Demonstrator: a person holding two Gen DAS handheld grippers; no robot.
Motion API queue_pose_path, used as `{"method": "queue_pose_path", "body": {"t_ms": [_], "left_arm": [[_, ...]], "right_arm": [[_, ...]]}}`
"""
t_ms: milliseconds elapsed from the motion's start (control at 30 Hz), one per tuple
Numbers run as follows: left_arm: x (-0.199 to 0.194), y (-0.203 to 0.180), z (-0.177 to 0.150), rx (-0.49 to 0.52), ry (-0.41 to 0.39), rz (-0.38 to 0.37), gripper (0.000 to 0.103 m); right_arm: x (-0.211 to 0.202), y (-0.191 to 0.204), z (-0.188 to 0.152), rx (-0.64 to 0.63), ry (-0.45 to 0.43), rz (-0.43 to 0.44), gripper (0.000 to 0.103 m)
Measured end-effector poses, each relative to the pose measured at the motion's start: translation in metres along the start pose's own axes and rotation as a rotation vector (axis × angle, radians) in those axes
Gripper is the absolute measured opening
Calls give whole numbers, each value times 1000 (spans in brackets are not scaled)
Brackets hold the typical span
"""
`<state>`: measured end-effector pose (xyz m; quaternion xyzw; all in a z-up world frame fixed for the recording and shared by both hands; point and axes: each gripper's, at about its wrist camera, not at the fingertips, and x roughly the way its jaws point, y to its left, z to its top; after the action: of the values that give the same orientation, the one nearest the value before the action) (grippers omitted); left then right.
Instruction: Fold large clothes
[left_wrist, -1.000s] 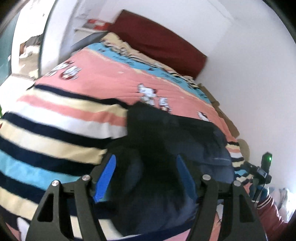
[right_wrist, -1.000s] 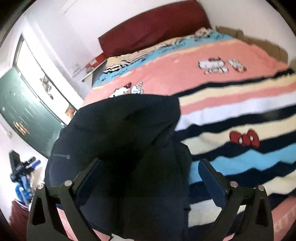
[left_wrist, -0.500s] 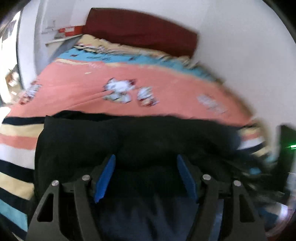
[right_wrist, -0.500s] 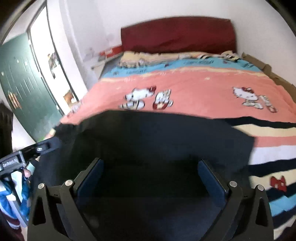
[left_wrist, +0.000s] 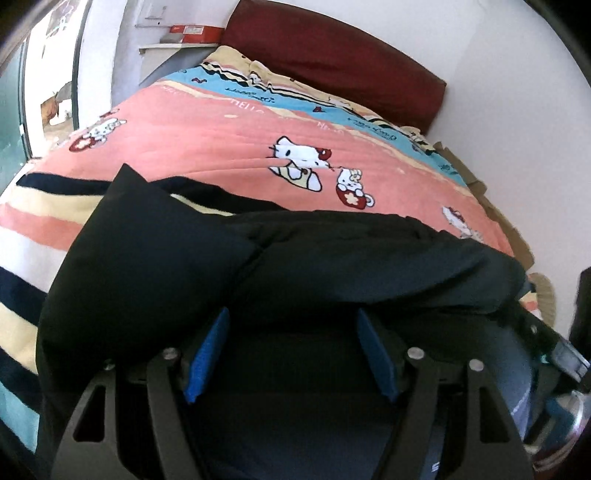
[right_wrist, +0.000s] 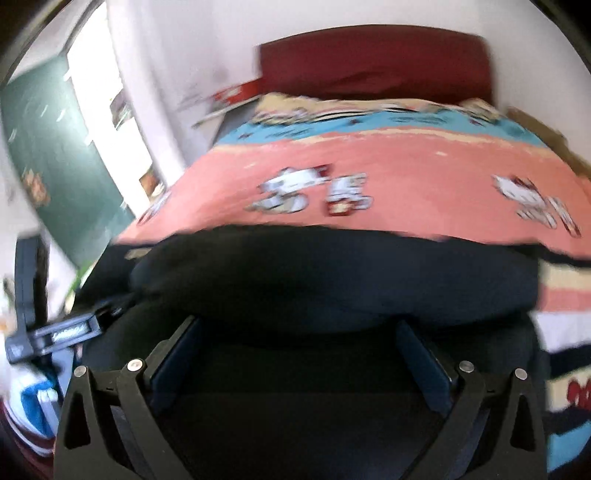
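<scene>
A large dark navy garment (left_wrist: 295, 266) lies bunched across the near end of the bed; it also fills the lower half of the right wrist view (right_wrist: 332, 280). My left gripper (left_wrist: 291, 350) stands open, its blue pads (left_wrist: 207, 350) spread wide with dark cloth lying between and over the fingertips. My right gripper (right_wrist: 299, 362) is also open, with the garment's folded edge draped over its fingertips (right_wrist: 177, 354). Neither is clamped on the cloth.
The bed has a pink, blue and striped cartoon-cat blanket (left_wrist: 221, 140) and a dark red headboard (left_wrist: 332, 66). A white wall (left_wrist: 517, 110) runs along the right. A green door (right_wrist: 55, 166) and a shelf (left_wrist: 177, 40) are at left. The other gripper (right_wrist: 55, 328) shows at the left edge.
Both grippers swung from facing across the bed to facing the headboard. The garment, first a narrow heap, now stretches wide across both views. Jaws stayed open.
</scene>
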<state>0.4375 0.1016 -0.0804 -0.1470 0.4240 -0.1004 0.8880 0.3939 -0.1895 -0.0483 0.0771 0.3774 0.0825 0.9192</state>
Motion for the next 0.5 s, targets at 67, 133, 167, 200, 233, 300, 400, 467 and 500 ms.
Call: {"method": "queue_pose_path", "body": {"t_ms": [67,133,167,200,233,300,400,467,500], "left_arm": [[-4,7,0,-24,-3,-37,69],[-9,14,0,-32,-3,-58,69],[-12,17,0,-32,0,-53,69],[-17,22,1,-30,4,-29,69],[-23,25,2,-25,2,2,69],[-38,29,1,-2,-16,80,69],[-70,31,-10,27,-65,106,69],[-86,29,-20,34,-89,74,69],[-91,27,-27,42,-89,63,69]], "right_arm": [[-3,-42,-5,104,11,-37,100],[-2,-76,-16,177,52,-49,99],[-4,-89,-24,205,63,-51,99],[-7,-97,-28,219,67,-61,99],[-13,-103,-34,224,68,-79,99],[-25,-107,-38,206,56,-127,99],[-58,-95,-43,139,1,-211,99],[-76,-79,-49,100,-33,-188,99],[-84,-69,-53,84,-49,-163,99]]}}
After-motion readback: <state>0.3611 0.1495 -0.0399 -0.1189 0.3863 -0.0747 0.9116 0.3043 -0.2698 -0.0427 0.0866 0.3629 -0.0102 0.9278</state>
